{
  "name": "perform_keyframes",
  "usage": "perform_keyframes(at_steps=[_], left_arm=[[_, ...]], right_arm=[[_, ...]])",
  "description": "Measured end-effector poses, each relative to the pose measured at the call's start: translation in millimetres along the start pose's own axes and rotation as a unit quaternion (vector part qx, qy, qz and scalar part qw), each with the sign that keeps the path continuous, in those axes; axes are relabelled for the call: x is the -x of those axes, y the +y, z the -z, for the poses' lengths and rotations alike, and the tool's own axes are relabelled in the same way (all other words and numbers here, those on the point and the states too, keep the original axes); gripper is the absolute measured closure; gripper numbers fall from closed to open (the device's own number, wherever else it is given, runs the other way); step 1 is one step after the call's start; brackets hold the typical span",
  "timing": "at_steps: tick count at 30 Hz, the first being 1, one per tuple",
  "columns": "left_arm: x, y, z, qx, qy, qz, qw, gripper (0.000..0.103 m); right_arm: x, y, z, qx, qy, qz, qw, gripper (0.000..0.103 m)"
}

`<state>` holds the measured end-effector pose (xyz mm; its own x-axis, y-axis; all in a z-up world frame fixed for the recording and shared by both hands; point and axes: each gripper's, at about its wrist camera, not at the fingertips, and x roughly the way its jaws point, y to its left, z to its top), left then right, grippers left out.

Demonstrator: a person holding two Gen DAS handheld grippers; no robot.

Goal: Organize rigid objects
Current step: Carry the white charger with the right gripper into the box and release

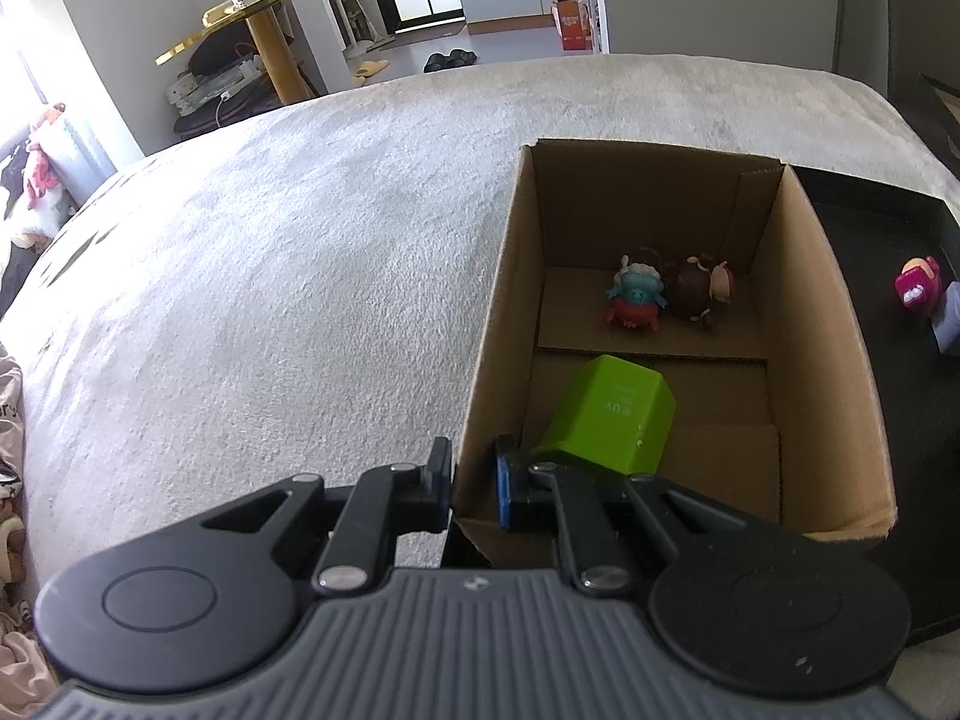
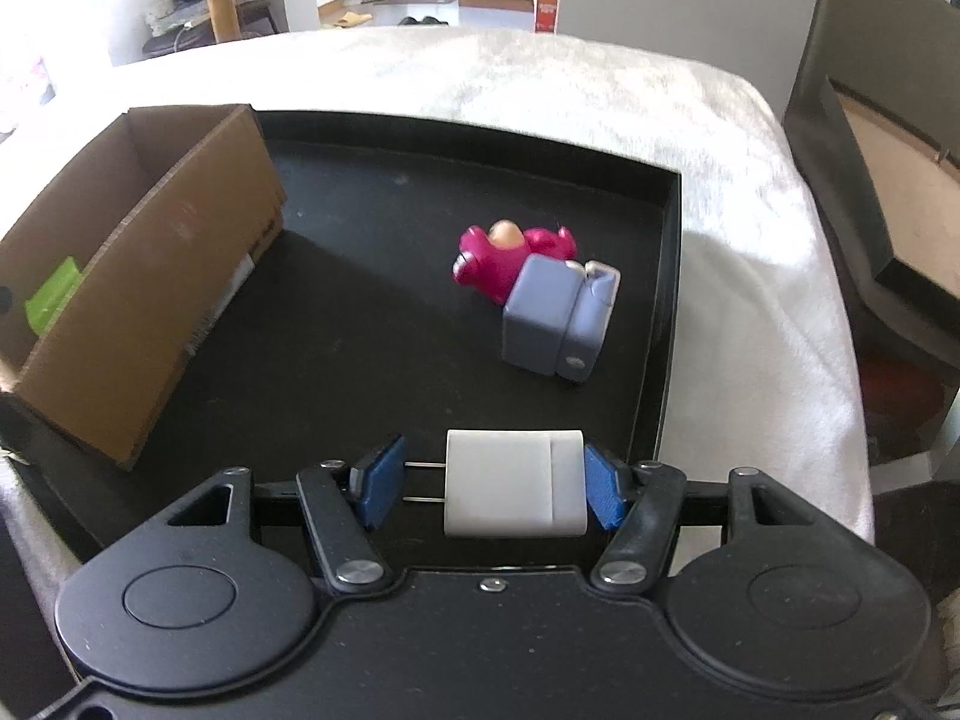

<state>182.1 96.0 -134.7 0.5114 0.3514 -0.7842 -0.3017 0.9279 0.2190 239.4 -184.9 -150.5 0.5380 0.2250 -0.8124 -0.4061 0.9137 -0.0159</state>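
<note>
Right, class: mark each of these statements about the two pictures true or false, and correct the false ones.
1. The box holds a green block and two figures. True.
2. The left gripper hangs free of the box. False: it is clamped on the box wall.
3. The pink figure is in the box. False: the pink figure lies on the tray.
4. A white charger sits between the right gripper's pads. True.
5. The tray is red. False: black.

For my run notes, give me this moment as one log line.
left gripper: shut on cardboard box wall | right gripper: shut on white charger | black tray: magenta figure, blue-grey charger
</note>
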Motion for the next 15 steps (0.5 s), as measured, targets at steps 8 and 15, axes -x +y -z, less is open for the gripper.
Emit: perform_keyframes(at_steps=[8,15], left_arm=[[-0.1,-1.9,-0.2,-0.004,0.002,-0.001,1.0000,0.090],[-0.7,-2.3,-0.3,-0.005,0.001,-0.002,1.0000,0.090]], right_arm=[[22.2,7.7,-12.8,0.010,-0.024,0.001,1.000,0.042],[35.6,17.6,-27.7,0.026,-0.044,0.005,0.999,0.042]])
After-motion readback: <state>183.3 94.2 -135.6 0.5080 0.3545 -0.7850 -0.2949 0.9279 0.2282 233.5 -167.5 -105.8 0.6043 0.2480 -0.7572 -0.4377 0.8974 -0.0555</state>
